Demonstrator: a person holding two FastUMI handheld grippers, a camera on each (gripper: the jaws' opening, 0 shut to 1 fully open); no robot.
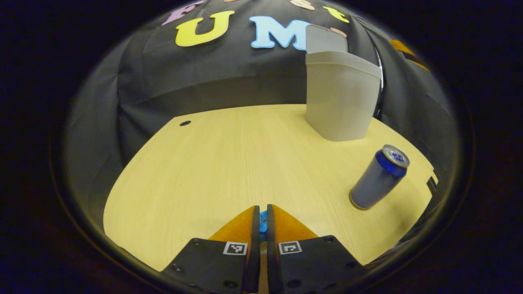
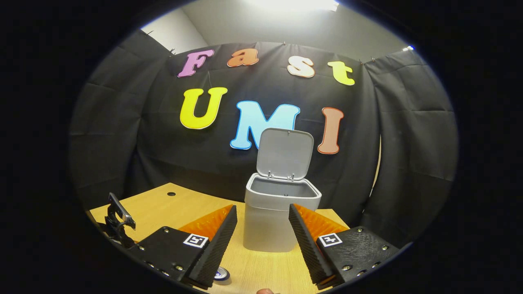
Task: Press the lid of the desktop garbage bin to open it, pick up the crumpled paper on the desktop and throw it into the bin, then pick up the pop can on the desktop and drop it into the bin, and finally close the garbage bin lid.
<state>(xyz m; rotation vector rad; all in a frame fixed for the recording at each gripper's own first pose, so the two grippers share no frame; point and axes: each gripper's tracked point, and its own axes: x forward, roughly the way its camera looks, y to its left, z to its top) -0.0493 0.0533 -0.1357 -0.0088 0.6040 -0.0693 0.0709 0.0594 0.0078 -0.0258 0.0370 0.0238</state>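
While the wooden desktop (image 1: 212, 163) carries the garbage bin (image 2: 273, 216) at its back with the lid (image 2: 284, 154) raised, the pop can (image 1: 379, 177) stands nearby on the desk. The right gripper (image 2: 262, 234) hangs before the bin, fingers spread wide and empty. The left gripper (image 1: 263, 222) is nearly closed over the desktop; whether it holds anything cannot be told.
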